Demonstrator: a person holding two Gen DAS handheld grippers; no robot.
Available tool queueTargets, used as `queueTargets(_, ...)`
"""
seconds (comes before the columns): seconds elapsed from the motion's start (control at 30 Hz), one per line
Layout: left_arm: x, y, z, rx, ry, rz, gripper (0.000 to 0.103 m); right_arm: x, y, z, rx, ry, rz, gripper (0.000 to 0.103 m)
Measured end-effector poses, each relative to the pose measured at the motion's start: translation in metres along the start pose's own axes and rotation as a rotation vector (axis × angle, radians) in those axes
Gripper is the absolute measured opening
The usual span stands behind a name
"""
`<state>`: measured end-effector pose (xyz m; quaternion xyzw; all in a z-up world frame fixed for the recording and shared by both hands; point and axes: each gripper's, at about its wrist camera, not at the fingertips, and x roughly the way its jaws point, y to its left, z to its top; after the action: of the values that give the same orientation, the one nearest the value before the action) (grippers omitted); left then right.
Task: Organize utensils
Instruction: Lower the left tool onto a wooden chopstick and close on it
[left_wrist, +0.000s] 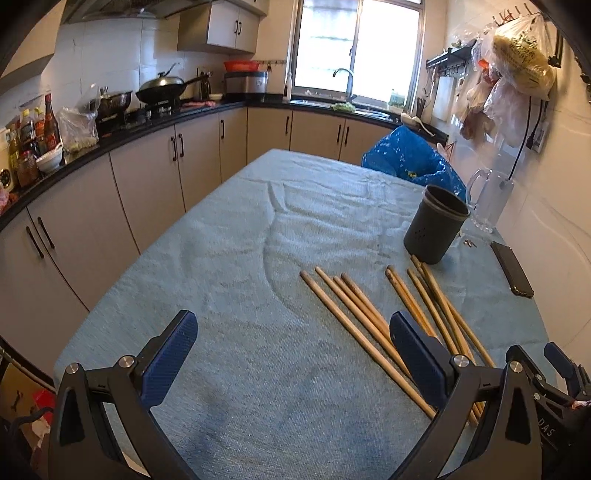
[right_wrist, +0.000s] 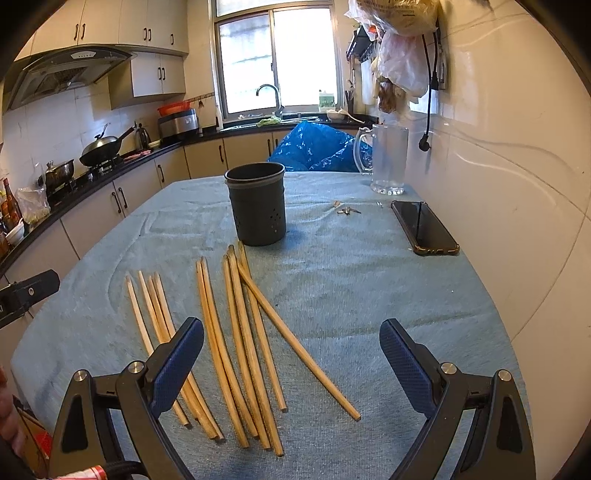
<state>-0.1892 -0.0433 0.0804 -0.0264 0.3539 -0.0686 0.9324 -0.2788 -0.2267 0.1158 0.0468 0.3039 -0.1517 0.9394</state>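
Note:
Several wooden chopsticks (left_wrist: 369, 321) (right_wrist: 236, 332) lie loose on the blue-grey tablecloth (left_wrist: 258, 240) (right_wrist: 351, 295), fanned out with their tips pointing away. Just beyond them stands a dark grey perforated utensil holder (left_wrist: 436, 225) (right_wrist: 256, 205), upright and empty as far as I can see. My left gripper (left_wrist: 293, 339) hovers open above the cloth, left of the chopsticks, its right finger over their near ends. My right gripper (right_wrist: 291, 349) is open too, with the chopsticks lying below, mostly under its left half. Part of the right gripper (left_wrist: 561, 365) shows at the left wrist view's lower right.
A black phone (left_wrist: 511, 267) (right_wrist: 424, 227) lies by the right wall. A glass mug (left_wrist: 489, 199) (right_wrist: 388, 158) and a blue plastic bag (left_wrist: 410, 158) (right_wrist: 317, 147) stand at the table's far end. Small bits (right_wrist: 347, 210) lie near the phone. Kitchen counters run along the left.

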Motion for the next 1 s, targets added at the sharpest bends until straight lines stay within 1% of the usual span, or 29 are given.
queueTargets(0.23, 0.020, 0.009, 0.002, -0.043, 0.068, 0.005, 0.103, 0.010, -0.007, 0.000, -0.002, 0.023, 0.001, 0.098)
queueTargets(0.33, 0.030, 0.012, 0.003, -0.052, 0.103, 0.005, 0.103, 0.017, -0.009, 0.003, -0.029, 0.037, 0.004, 0.098)
queueTargets(0.4, 0.036, 0.013, 0.003, -0.053, 0.127, -0.010, 0.102, 0.021, -0.012, 0.005, -0.048, 0.049, 0.012, 0.098)
queueTargets(0.47, 0.041, 0.014, 0.003, -0.052, 0.142, -0.021, 0.094, 0.027, -0.016, 0.008, -0.060, 0.069, 0.027, 0.098)
queueTargets(0.5, 0.043, 0.014, 0.004, -0.049, 0.148, -0.024, 0.092, 0.029, -0.018, 0.009, -0.064, 0.077, 0.033, 0.098)
queueTargets(0.57, 0.050, 0.012, 0.004, -0.041, 0.167, -0.035, 0.084, 0.034, -0.022, 0.011, -0.072, 0.097, 0.047, 0.098)
queueTargets(0.7, 0.067, 0.007, 0.006, -0.044, 0.206, -0.067, 0.075, 0.042, -0.029, 0.013, -0.076, 0.129, 0.068, 0.098)
queueTargets(0.77, 0.076, 0.003, 0.007, -0.039, 0.222, -0.072, 0.065, 0.045, -0.031, 0.013, -0.074, 0.136, 0.073, 0.096)
queueTargets(0.87, 0.091, -0.002, 0.010, -0.040, 0.252, -0.084, 0.061, 0.050, -0.034, 0.012, -0.058, 0.153, 0.086, 0.095)
queueTargets(1.0, 0.108, -0.012, 0.012, -0.008, 0.260, -0.052, 0.059, 0.053, -0.037, 0.012, -0.048, 0.159, 0.086, 0.095)
